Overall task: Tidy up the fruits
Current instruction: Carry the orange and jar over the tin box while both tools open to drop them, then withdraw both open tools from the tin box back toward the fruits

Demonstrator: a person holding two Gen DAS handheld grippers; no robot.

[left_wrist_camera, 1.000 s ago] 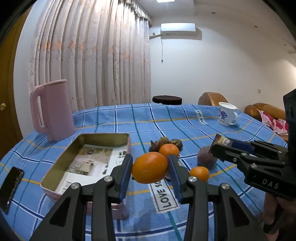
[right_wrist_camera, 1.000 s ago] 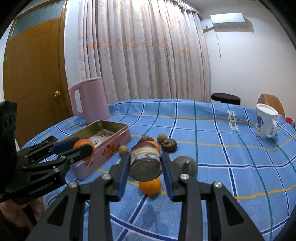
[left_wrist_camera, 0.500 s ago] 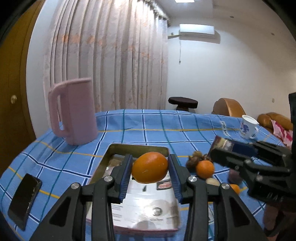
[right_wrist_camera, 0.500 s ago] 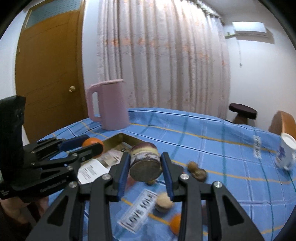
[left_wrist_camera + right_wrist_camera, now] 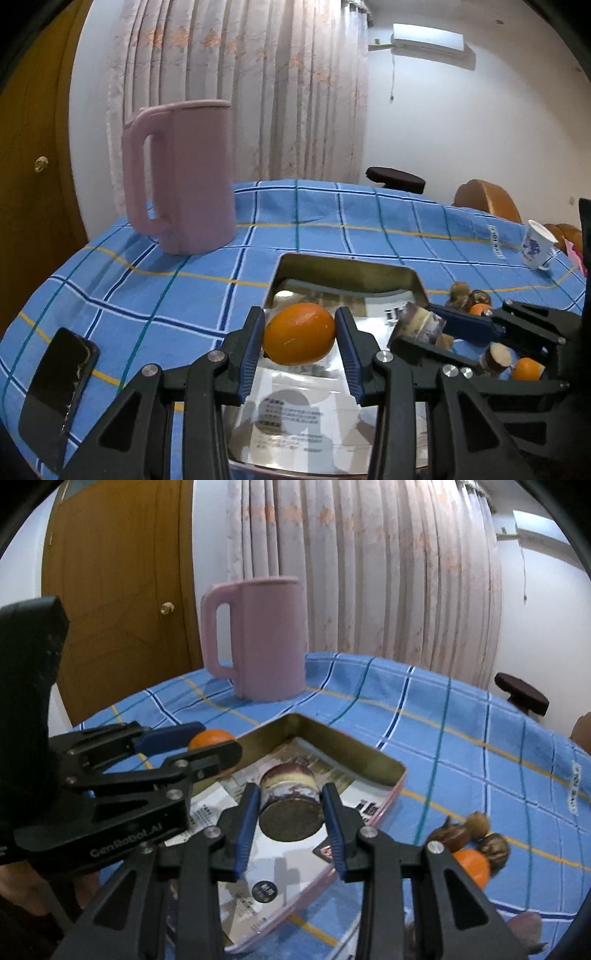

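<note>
On the left, my left gripper [image 5: 299,341] pinches an orange [image 5: 300,338] above the open tin [image 5: 347,264]. On the right, my right gripper [image 5: 289,808] clamps a cut brownish fruit [image 5: 289,805] over the same tin. Both level, fingers angled inward, close together; releasing together, I judge, could make the fruits collide or roll out.

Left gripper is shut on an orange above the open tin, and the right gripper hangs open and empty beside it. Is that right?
Not quite. The left gripper is shut on the orange above the open tin, but the right gripper is not empty: the right wrist view shows it shut on a purple-and-cream cut fruit piece, also over the tin.
</note>
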